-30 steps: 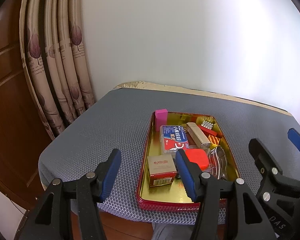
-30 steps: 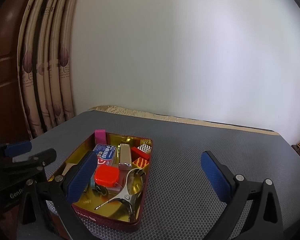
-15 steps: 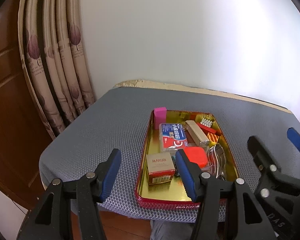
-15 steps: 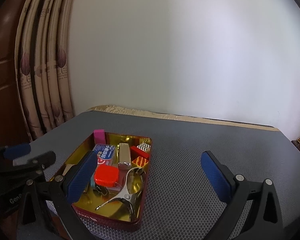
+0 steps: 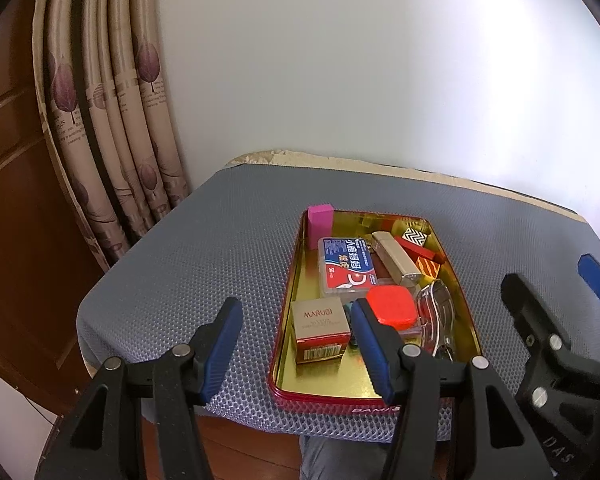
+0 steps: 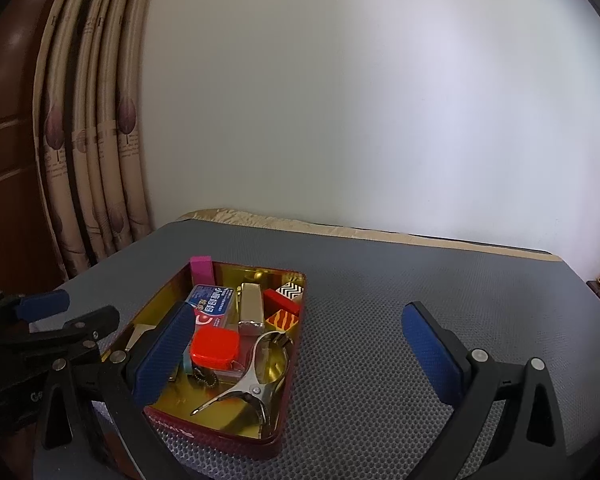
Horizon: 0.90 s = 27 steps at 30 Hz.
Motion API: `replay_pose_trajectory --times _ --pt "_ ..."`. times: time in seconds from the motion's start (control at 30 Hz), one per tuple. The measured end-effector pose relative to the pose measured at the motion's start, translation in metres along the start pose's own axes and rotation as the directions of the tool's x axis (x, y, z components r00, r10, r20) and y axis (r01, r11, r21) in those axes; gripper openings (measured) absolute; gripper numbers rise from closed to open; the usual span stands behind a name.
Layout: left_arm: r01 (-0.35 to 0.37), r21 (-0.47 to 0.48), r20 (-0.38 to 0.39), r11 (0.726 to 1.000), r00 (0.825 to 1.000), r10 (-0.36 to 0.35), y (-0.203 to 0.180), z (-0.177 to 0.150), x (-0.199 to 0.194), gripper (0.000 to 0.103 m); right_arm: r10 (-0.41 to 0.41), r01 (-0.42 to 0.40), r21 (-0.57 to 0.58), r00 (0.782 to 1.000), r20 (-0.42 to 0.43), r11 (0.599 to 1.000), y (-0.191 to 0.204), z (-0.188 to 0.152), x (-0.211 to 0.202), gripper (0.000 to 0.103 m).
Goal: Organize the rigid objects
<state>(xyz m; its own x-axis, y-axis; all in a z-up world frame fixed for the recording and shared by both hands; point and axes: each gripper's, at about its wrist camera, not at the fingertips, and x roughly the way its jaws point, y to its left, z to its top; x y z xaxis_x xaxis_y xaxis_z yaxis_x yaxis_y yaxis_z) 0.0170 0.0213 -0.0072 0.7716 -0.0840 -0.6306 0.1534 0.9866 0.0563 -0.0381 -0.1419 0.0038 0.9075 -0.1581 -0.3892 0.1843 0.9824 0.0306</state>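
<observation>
A red tin tray with a gold inside (image 5: 332, 394) (image 6: 288, 408) sits on the grey mat near the table's front edge. It holds a pink block (image 5: 320, 220), a blue packet (image 5: 346, 264), a gold bar (image 5: 396, 258), patterned blocks (image 5: 415, 237), a red-lidded case (image 5: 392, 306) (image 6: 214, 346), a MARUBI box (image 5: 320, 330) and a metal clamp (image 6: 256, 384). My left gripper (image 5: 296, 344) is open and empty, hovering over the tray's near left edge. My right gripper (image 6: 296, 352) is open and empty, over the tray's right side.
The grey mesh mat (image 6: 380, 320) covers the table, with bare mat to the right of the tray. A patterned curtain (image 5: 112, 120) and a wooden door (image 5: 8, 160) stand at the left. A white wall is behind.
Both grippers have drawn back and up a little, so the tray looks slightly farther away. Nothing in the tray has moved.
</observation>
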Motion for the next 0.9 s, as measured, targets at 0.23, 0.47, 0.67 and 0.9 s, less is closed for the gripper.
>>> replay_pose_trajectory --times 0.23,0.47,0.67,0.9 --pt "0.001 0.003 -0.004 1.000 1.000 -0.001 0.0001 0.0000 -0.0002 0.058 0.006 -0.006 -0.001 1.000 -0.002 1.000 0.0008 -0.0009 -0.0004 0.102" --pt "0.000 -0.004 -0.010 1.000 1.000 0.000 0.0015 0.0003 0.0009 0.058 -0.001 0.001 0.007 1.000 -0.002 1.000 0.0002 -0.0010 -0.0011 0.102" --pt "-0.001 -0.015 -0.012 1.000 1.000 0.000 0.0038 0.0000 0.0015 0.058 -0.008 0.008 0.010 1.000 -0.005 1.000 -0.0010 -0.0009 0.0003 0.102" --pt "-0.002 -0.008 -0.014 1.000 1.000 0.002 0.0038 -0.0003 0.0006 0.058 -0.007 0.007 0.009 1.000 -0.008 1.000 0.0005 -0.0007 0.0008 0.102"
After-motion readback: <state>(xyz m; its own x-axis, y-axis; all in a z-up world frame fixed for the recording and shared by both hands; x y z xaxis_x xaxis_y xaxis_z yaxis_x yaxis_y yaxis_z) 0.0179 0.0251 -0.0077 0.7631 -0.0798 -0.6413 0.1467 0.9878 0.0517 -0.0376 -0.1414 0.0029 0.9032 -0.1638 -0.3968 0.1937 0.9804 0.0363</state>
